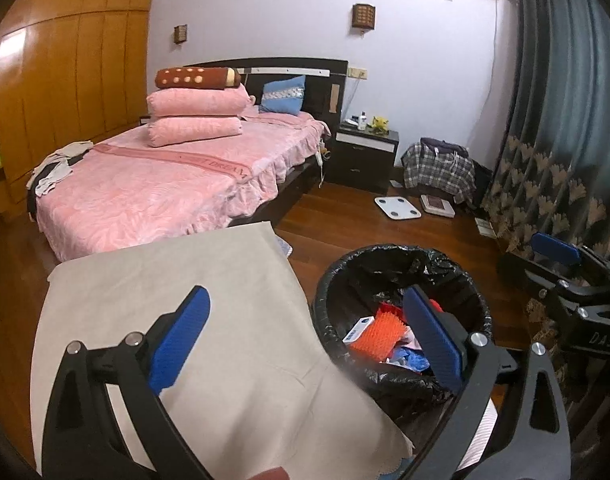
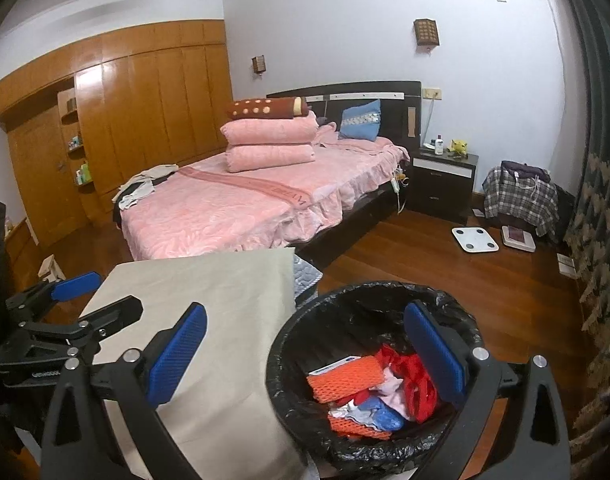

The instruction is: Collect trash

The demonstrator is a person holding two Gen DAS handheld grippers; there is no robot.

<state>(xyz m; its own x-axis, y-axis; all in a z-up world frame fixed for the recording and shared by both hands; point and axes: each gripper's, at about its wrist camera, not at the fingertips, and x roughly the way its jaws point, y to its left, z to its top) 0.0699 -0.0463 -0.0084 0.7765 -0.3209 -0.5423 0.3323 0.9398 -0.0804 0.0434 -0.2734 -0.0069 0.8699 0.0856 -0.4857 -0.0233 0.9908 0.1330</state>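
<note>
1. Blue-padded fingers of the left gripper [image 1: 305,340] are spread wide and hold nothing, one finger over the beige cloth [image 1: 193,280] and the other over the bin's mouth
2. Beside it the right gripper [image 2: 305,354] is spread just as wide and just as empty, hanging above the black-lined trash bin [image 2: 297,344]
3. Collected trash already lies at the bin's bottom: orange foam netting [image 2: 345,378], a small white-and-blue box [image 2: 333,364], red and blue scraps
4. No loose litter shows on the cloth, so I'd judge the job near done, or a search due next
5. To do that well, I'd lift both grippers clear of the thin liner, which could snag, and scan the wooden floor [image 2: 445,280]
</note>
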